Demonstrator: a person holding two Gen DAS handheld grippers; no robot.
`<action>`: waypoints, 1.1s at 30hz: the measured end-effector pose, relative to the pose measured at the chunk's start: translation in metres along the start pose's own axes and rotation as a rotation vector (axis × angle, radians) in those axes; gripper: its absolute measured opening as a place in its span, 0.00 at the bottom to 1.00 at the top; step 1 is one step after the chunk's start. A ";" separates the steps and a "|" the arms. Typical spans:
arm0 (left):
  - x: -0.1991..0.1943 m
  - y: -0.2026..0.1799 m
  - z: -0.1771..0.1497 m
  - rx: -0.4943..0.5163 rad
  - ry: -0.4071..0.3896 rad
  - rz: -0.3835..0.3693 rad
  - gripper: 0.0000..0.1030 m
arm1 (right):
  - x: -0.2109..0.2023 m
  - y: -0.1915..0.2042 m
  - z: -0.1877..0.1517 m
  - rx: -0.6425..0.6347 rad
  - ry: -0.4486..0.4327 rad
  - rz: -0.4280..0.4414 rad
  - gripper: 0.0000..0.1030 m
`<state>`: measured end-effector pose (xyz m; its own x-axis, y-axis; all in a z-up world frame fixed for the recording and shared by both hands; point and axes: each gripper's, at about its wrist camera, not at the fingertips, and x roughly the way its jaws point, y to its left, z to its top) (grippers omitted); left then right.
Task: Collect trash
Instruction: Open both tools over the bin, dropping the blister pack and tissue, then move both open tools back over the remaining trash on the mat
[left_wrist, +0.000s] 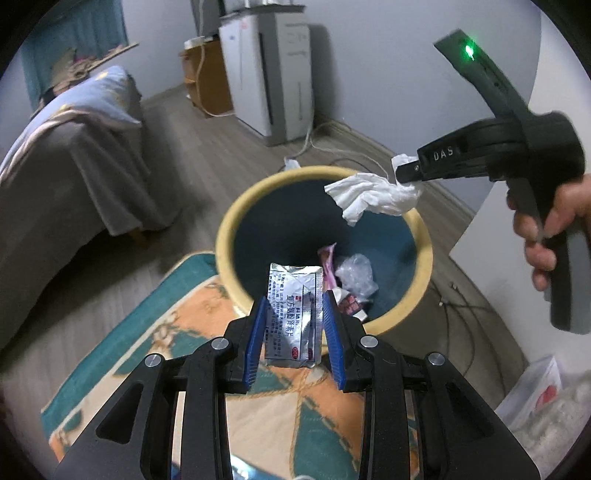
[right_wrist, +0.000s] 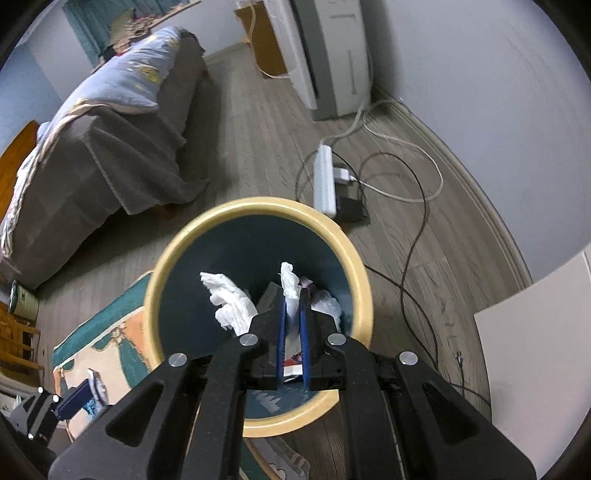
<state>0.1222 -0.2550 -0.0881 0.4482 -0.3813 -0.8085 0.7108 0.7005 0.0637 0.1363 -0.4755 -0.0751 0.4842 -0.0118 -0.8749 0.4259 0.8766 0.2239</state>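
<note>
Over on the left, the bed (left_wrist: 66, 162) with its grey cover and blue quilt stands well apart from the work, and the patterned rug (left_wrist: 155, 354) lies at its foot, running up to the near-left side of the bin (left_wrist: 225, 236). That bin, yellow-rimmed and dark inside, is where everything is headed, which is why both tools are gathered at it.

The left gripper (left_wrist: 295, 317) sits low at the near rim, its blue pads closed against the two sides of a silver medicine sachet (left_wrist: 293, 314). The sachet stands upright, its top already past the rim and over the opening, so I judge a release here would likely drop it inside, though its lower end looks close to the edge and a small push forward would be safer. Down in the bin lie a pink wrapper (left_wrist: 328, 266) and a crumpled clear plastic bag (left_wrist: 356, 273).

To the right, the right gripper (right_wrist: 291, 317) is pinched narrow on a white tissue (right_wrist: 290, 291); from the left wrist view the tissue (left_wrist: 373, 195) hangs over the far-right rim, partly above the opening. It is held high, I think, to clear the rim before letting go.

Room is ample above the bin. Beyond the far rim a power strip (right_wrist: 325, 181) and loose cables (right_wrist: 417, 221) trail on the floor, and a white panel (right_wrist: 535, 332) closes in the right side.
</note>
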 end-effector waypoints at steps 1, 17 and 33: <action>0.007 0.001 0.003 -0.008 0.006 -0.011 0.31 | 0.003 -0.002 -0.001 0.011 0.009 -0.007 0.06; 0.044 0.000 0.018 -0.064 -0.030 0.018 0.74 | 0.006 0.011 -0.001 0.022 -0.027 0.043 0.36; -0.018 0.045 -0.021 -0.189 -0.080 0.148 0.94 | -0.021 0.039 0.002 -0.032 -0.108 0.007 0.94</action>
<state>0.1347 -0.2045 -0.0827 0.5867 -0.3077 -0.7491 0.5239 0.8496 0.0614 0.1440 -0.4421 -0.0468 0.5670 -0.0558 -0.8218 0.3986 0.8917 0.2144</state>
